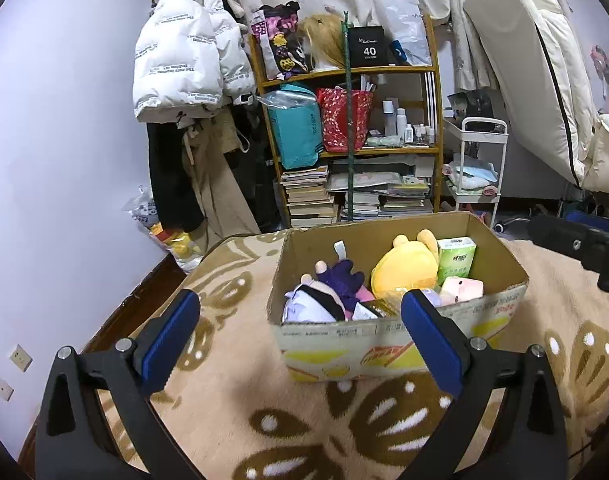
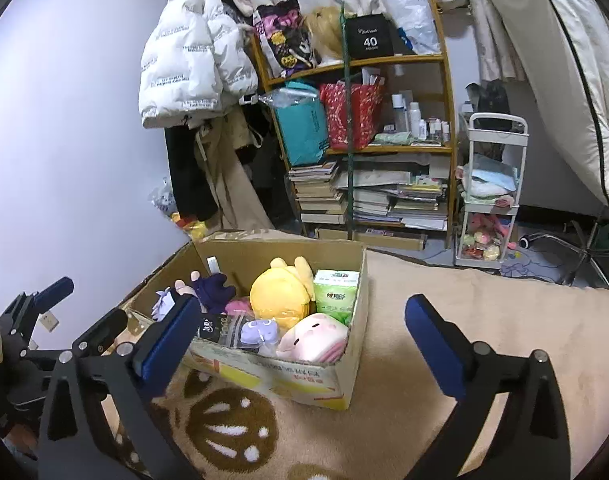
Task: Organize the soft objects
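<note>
An open cardboard box (image 1: 344, 333) (image 2: 288, 378) stands on a beige blanket with a brown pattern (image 1: 304, 420). Inside lie a yellow plush (image 1: 404, 268) (image 2: 280, 292), a green tissue pack (image 1: 456, 258) (image 2: 336, 292), a pink plush (image 1: 462, 288) (image 2: 316, 338), a purple-haired doll (image 1: 332, 294) (image 2: 212, 286), a small lilac plush (image 2: 260, 330) and a dark packet (image 2: 220, 330). My left gripper (image 1: 300, 304) is open just in front of the box, nothing between its pads. My right gripper (image 2: 304, 304) is open too, at the box's near right corner, holding nothing.
Behind the box a wooden shelf (image 1: 352, 73) holds bags, bottles and stacked books. A white puffer jacket (image 1: 188, 52) hangs to its left. A white trolley (image 2: 492, 200) stands right of the shelf, with a leaning mattress (image 1: 536, 60) and a chair base (image 2: 584, 248) farther right.
</note>
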`<state>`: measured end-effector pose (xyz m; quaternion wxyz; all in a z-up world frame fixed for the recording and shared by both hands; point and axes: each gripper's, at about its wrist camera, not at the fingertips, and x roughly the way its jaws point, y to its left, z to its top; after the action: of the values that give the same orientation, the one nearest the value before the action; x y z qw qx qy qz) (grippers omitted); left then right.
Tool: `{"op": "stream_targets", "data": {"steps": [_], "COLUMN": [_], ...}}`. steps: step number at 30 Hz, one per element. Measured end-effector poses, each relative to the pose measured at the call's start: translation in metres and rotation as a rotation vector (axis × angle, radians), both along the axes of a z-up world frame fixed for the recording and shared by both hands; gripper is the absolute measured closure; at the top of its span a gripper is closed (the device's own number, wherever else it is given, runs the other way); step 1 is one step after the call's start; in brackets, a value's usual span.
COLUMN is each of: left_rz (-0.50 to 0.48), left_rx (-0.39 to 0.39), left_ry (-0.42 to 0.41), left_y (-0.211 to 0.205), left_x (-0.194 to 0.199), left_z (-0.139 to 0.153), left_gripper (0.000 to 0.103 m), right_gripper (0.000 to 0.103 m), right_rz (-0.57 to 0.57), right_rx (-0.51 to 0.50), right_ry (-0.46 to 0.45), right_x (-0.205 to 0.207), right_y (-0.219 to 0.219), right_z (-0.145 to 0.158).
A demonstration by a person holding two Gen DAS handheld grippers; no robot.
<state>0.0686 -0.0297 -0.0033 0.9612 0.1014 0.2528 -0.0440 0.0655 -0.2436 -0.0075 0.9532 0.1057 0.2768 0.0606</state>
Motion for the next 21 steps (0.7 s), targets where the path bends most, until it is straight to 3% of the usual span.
{"op": "stream_targets", "data": {"steps": [21], "left_rz": [0.032], "left_rx": [-0.027], "left_ry": [-0.037], "left_y": [0.027], "left_x": [-0.072], "left_z": [0.022], "left_gripper": [0.003], "right_gripper": [0.0], "right_rz": [-0.055], "right_rx": [-0.066], "right_ry": [-0.041], "right_x": [-0.061], "right_y": [-0.003], "right_z": [0.022]}}
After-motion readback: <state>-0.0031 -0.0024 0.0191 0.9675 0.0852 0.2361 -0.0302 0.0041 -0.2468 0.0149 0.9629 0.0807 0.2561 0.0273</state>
